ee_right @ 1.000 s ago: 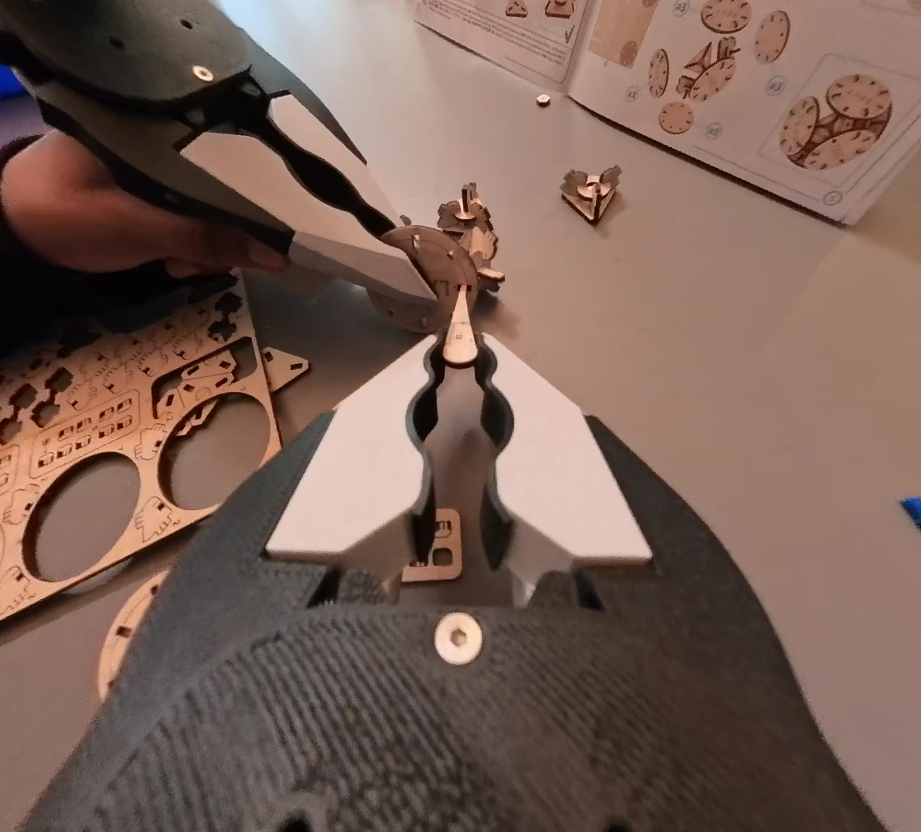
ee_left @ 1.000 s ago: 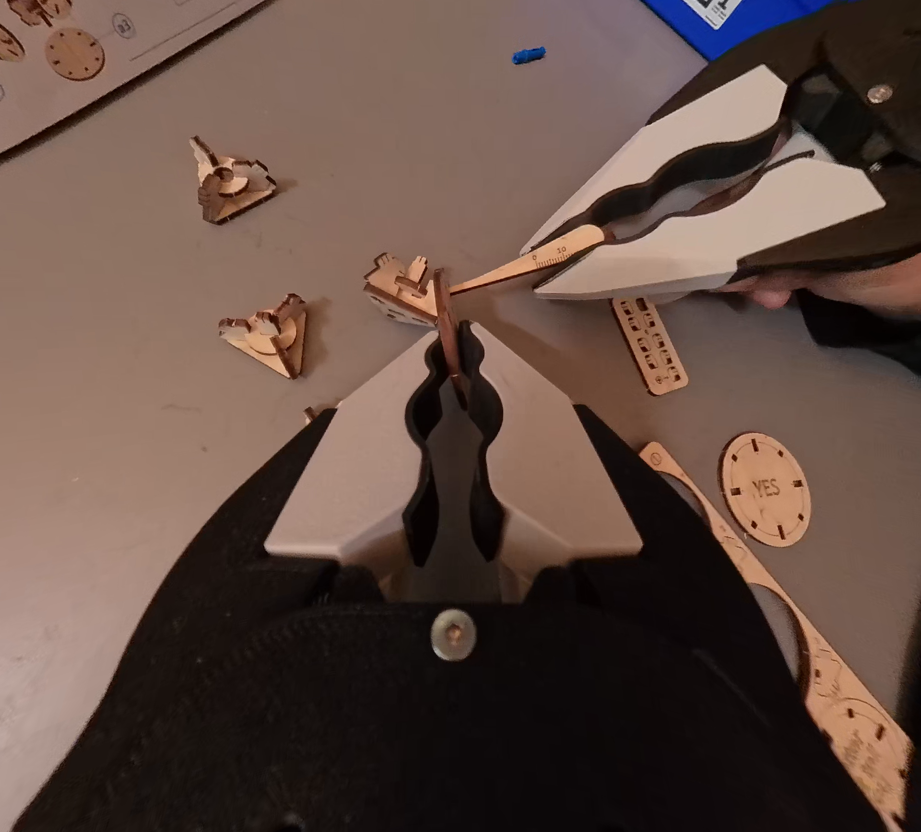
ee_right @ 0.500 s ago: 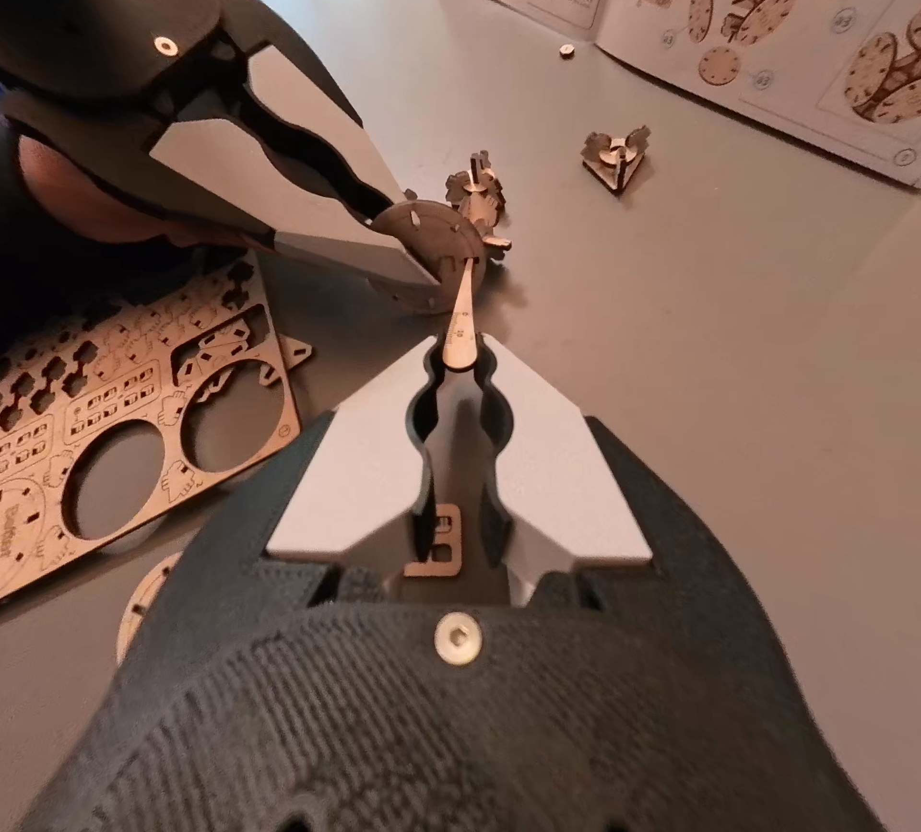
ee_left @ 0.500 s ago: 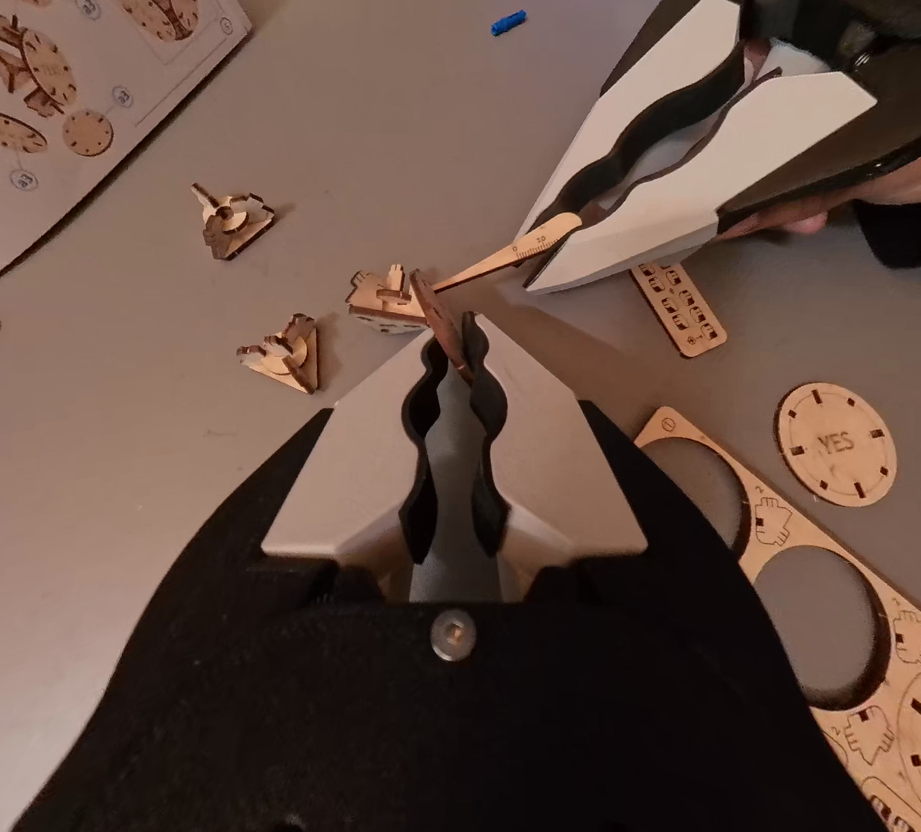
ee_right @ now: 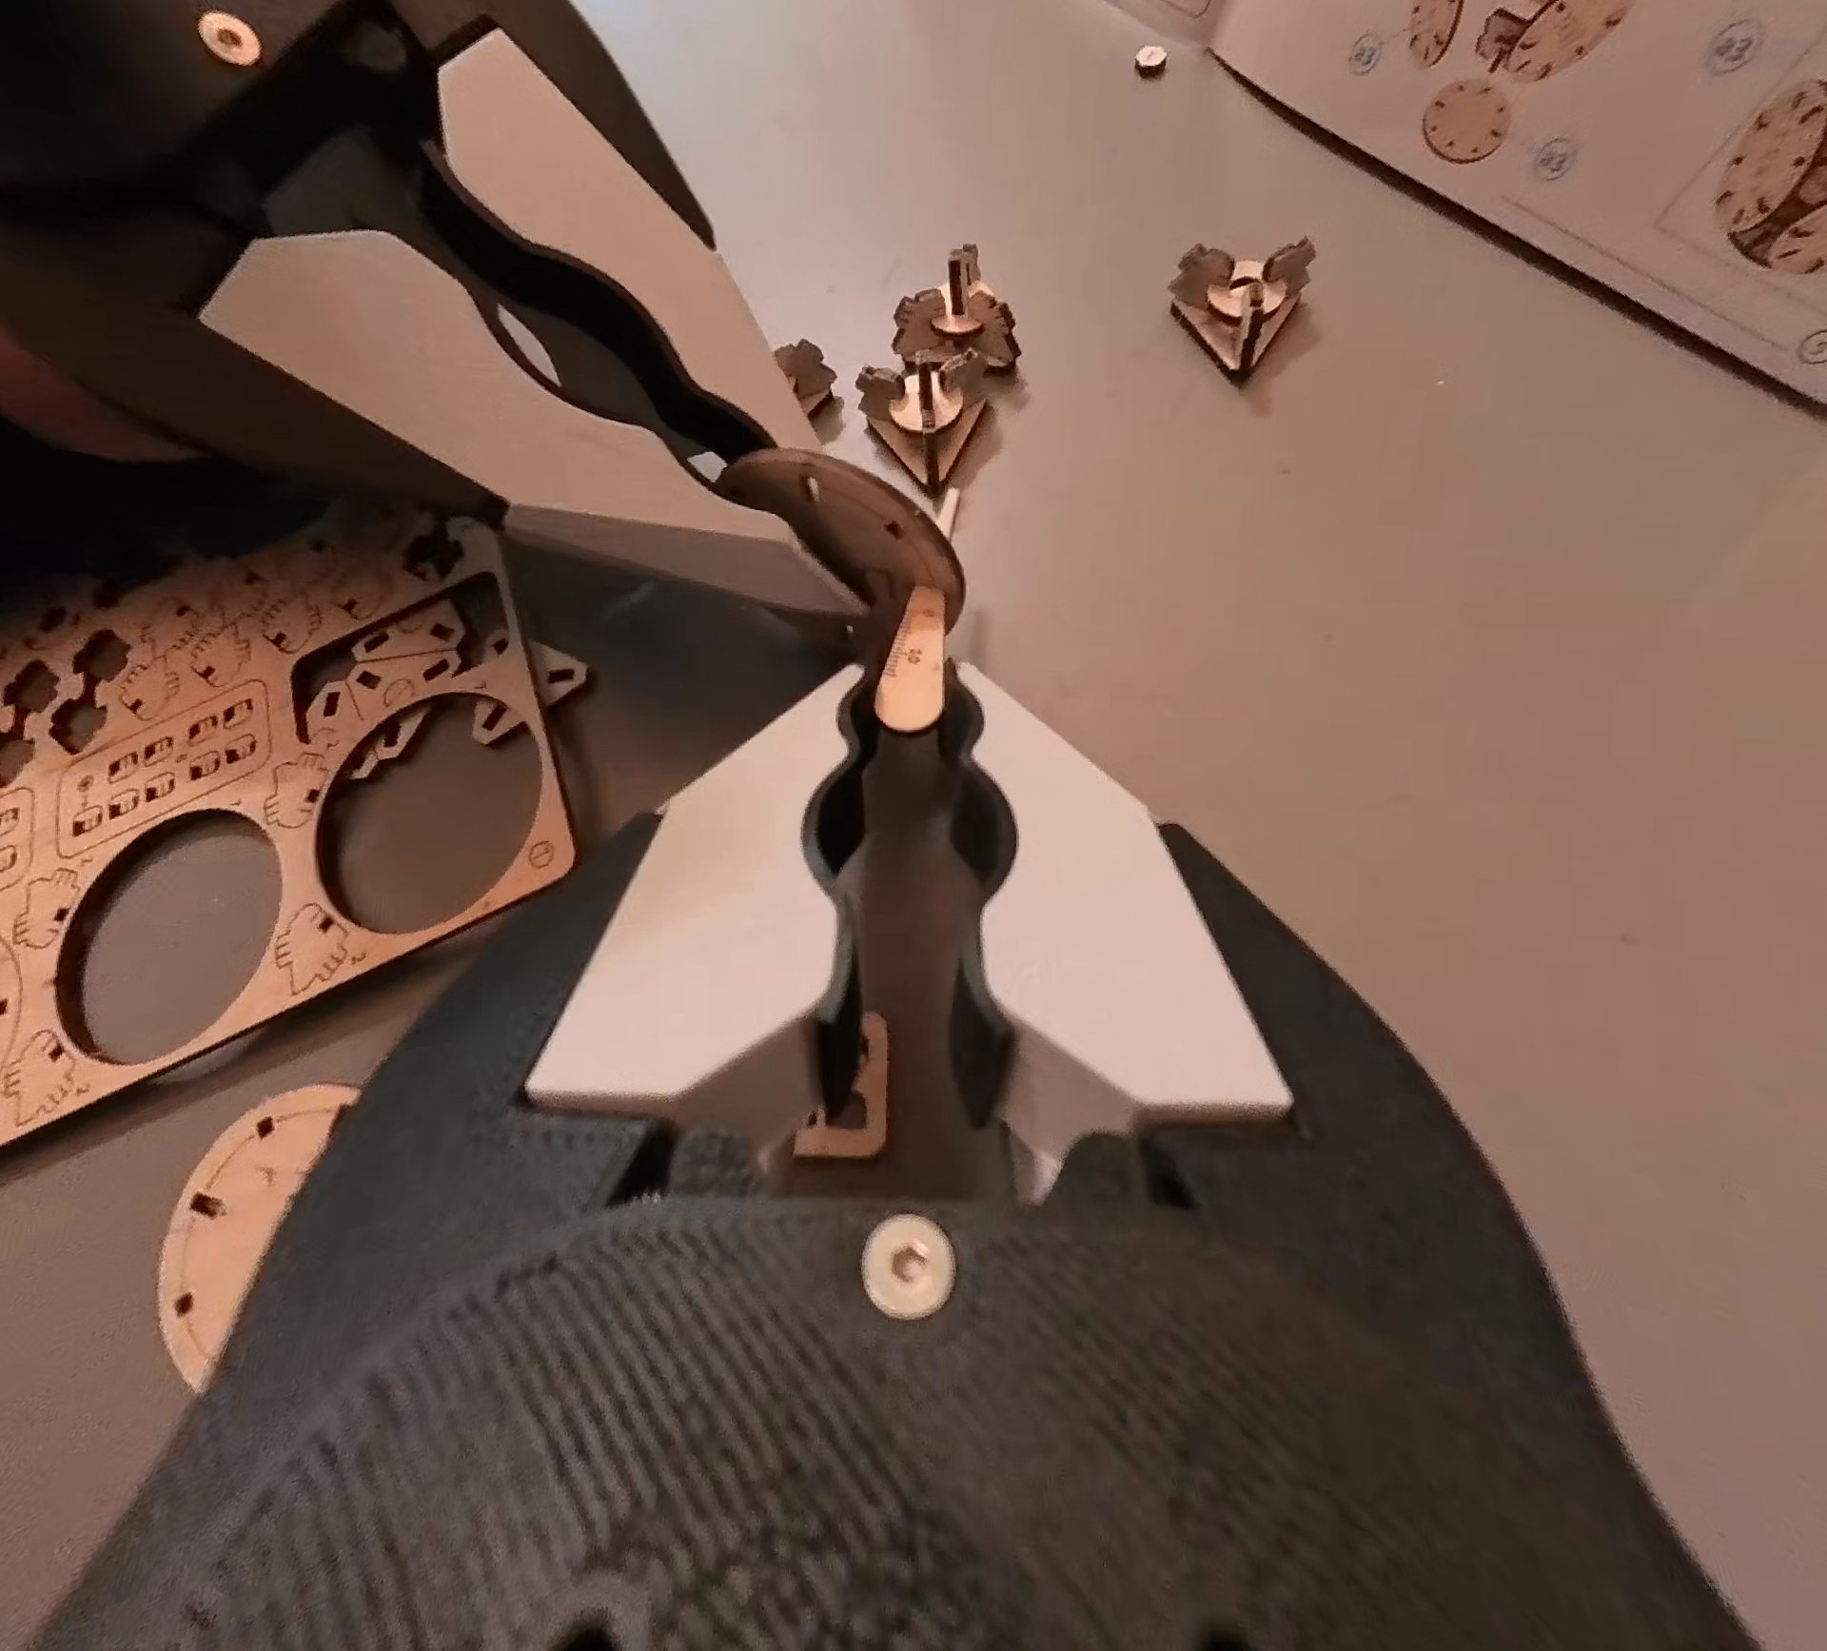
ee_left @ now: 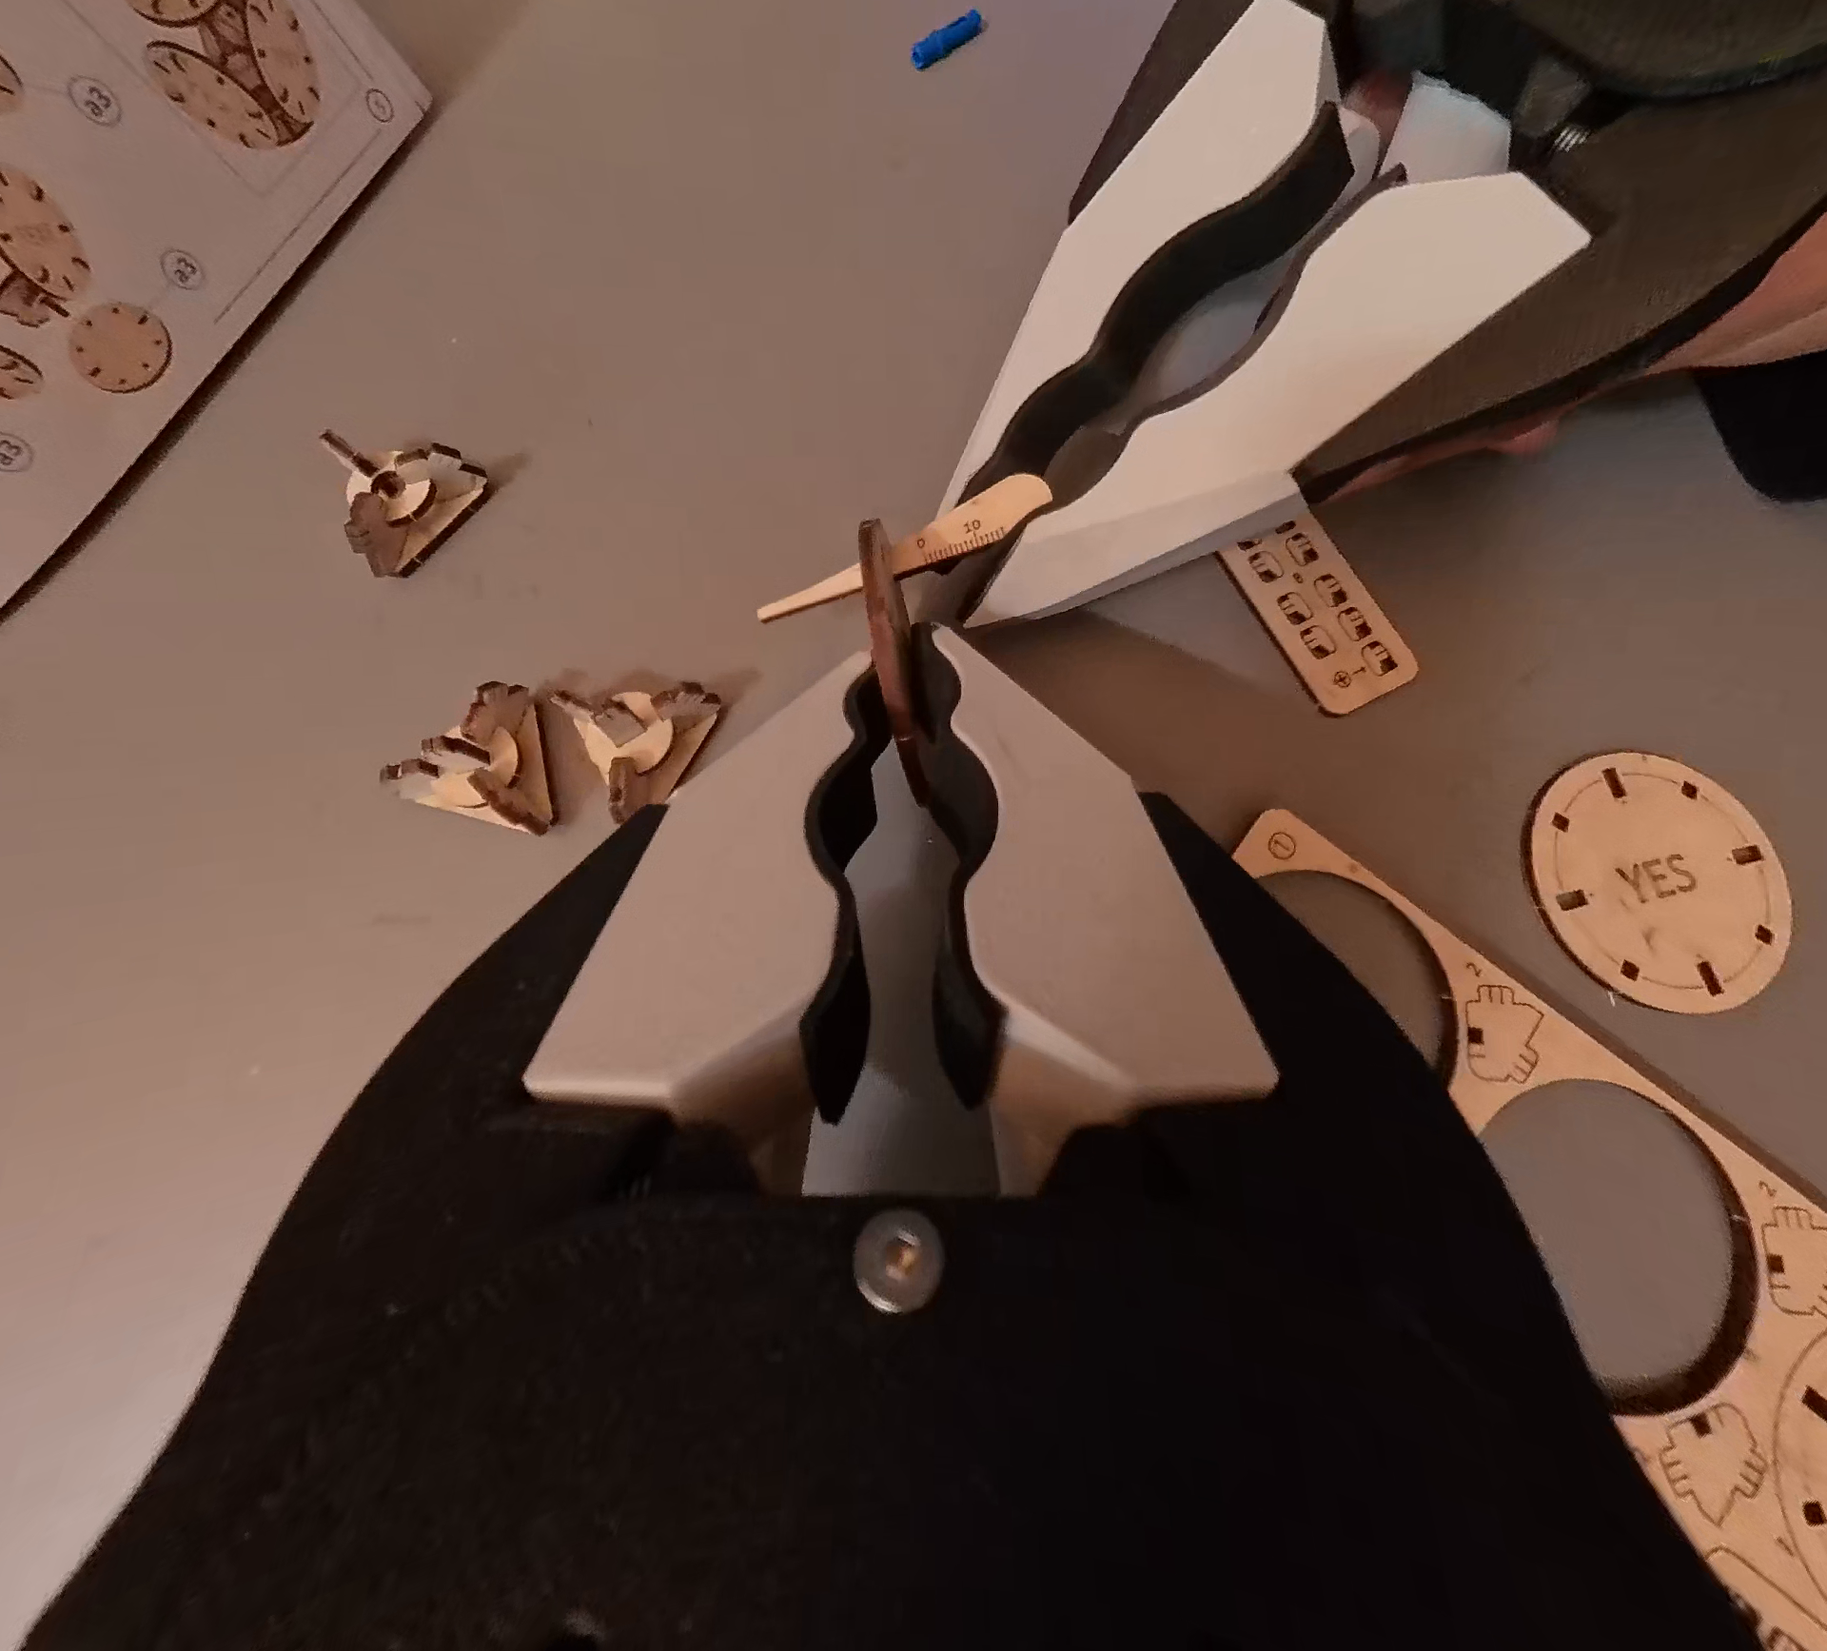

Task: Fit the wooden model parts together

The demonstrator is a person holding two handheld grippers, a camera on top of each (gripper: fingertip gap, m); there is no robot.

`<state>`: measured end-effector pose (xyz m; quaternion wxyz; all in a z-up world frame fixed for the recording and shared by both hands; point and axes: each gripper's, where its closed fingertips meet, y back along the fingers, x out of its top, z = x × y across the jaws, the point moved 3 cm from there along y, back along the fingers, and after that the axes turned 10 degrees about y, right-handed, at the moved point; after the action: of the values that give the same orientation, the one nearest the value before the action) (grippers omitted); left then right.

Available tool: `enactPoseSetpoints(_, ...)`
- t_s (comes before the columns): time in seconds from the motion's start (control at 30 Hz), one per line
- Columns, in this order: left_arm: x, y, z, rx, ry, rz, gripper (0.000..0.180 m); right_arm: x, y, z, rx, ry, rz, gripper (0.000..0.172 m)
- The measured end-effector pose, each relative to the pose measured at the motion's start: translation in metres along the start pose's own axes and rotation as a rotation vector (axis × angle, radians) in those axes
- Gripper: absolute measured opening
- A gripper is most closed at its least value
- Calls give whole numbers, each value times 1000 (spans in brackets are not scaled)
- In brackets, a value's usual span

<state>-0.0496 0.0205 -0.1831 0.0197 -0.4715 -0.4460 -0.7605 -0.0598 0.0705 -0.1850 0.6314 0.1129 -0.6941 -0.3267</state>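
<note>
Wooden disc (ee_left: 887,645), clamped edge-on by left gripper (ee_left: 895,664), has right gripper's (ee_right: 914,694) pinched tapered stick (ee_left: 974,531) threaded through; three small assemblies (ee_left: 465,763) lie finished nearby

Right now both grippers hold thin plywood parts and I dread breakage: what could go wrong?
1. The slim tapered wooden pointer in the right gripper passes through the round dark wooden disc; any twist could snap its thin tip.
2. The left gripper clamps the disc only by its edge, so it may pivot or slip.
3. The small triangular wooden assemblies sit close below; a dropped piece could knock them.
</note>
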Motion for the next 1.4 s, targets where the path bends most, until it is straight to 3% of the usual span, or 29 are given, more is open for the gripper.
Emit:
enactPoseSetpoints(0.3, 11, 4, 7, -28, 116, 67, 4, 3, 13, -3, -28, 2, 57, 11)
enactPoseSetpoints(0.47, 22, 14, 10, 18, -2, 185, 3, 18, 23, -4, -76, 91, 191, 13)
enactPoseSetpoints(0.57, 25, 18, 6, 109, -91, 223, 3, 27, 29, -7, -25, 38, 282, 32)
enactPoseSetpoints(0.63, 29, 21, 12, 81, -102, 268, 3, 30, 32, -6, 25, -28, 327, 34)
enactPoseSetpoints(0.7, 32, 25, 15, 80, -112, 299, 3, 31, 33, -6, 81, -103, 351, 32)
enactPoseSetpoints(0.8, 34, 28, 17, 83, -148, 321, 3, 34, 39, -4, 156, -209, 420, 10)
enactPoseSetpoints(1.07, 39, 34, 20, 221, -269, 357, 4, 34, 44, -4, 455, -562, 508, 0)
enactPoseSetpoints(1.2, 47, 45, 17, 288, -285, 438, 4, 40, 50, -4, 523, -625, 579, 0)
enactPoseSetpoints(1.4, 51, 51, 7, 137, -47, 484, 9, 47, 47, -6, 397, -515, 558, 0)
